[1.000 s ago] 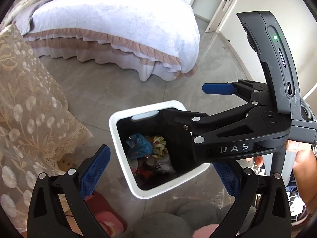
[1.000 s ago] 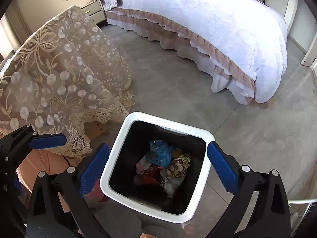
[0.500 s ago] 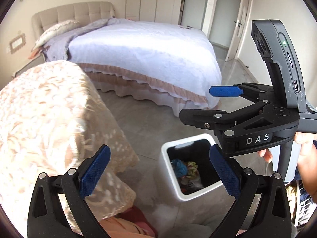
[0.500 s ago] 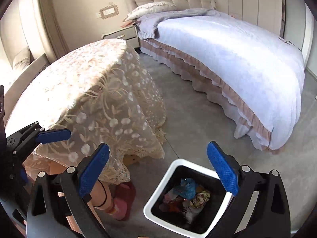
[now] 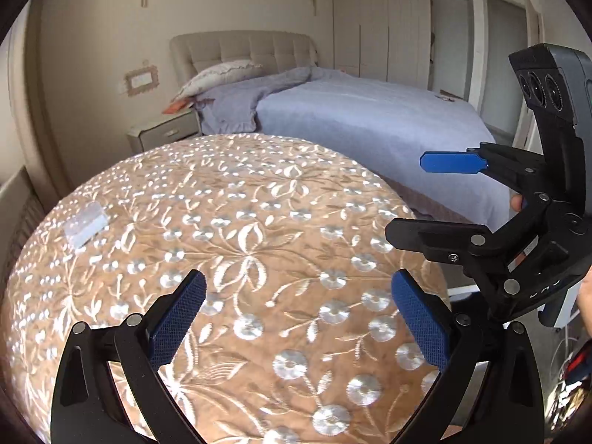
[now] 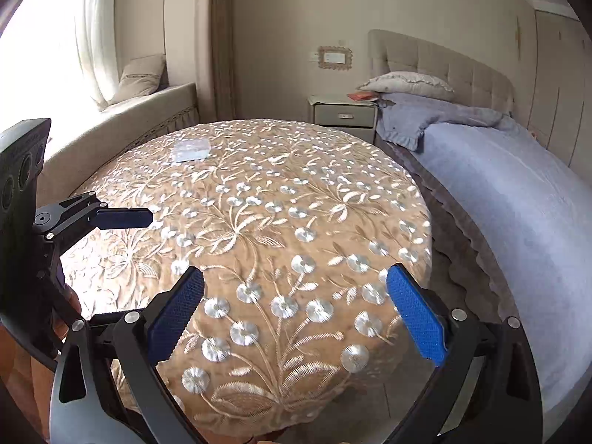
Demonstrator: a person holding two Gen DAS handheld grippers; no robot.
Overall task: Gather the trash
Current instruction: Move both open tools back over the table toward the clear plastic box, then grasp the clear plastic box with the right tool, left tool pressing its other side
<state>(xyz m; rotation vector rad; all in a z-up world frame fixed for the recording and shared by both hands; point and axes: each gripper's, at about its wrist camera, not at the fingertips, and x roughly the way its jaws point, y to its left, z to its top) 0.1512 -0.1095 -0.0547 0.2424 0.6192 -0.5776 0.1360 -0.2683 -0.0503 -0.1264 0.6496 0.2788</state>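
A small clear plastic wrapper point(image 5: 86, 224) lies on the far left part of the round table point(image 5: 259, 244) with its embroidered beige cloth; it also shows in the right wrist view point(image 6: 191, 150) at the table's far side. My left gripper point(image 5: 298, 320) is open and empty, above the table's near part. My right gripper point(image 6: 296, 312) is open and empty, above the table's near edge. Each gripper shows in the other's view, the right one point(image 5: 451, 199) at the right and the left one point(image 6: 122, 218) at the left. The trash bin is out of view.
A bed point(image 6: 499, 185) with a pale blue cover stands right of the table, with a narrow strip of floor point(image 6: 470, 270) between. A nightstand point(image 6: 344, 113) is behind the table. A window seat point(image 6: 122, 125) runs along the left wall.
Both grippers have lifted and tilted up from the white bin with trash on the floor to over the round table. The bin has left both views. Both stay open.
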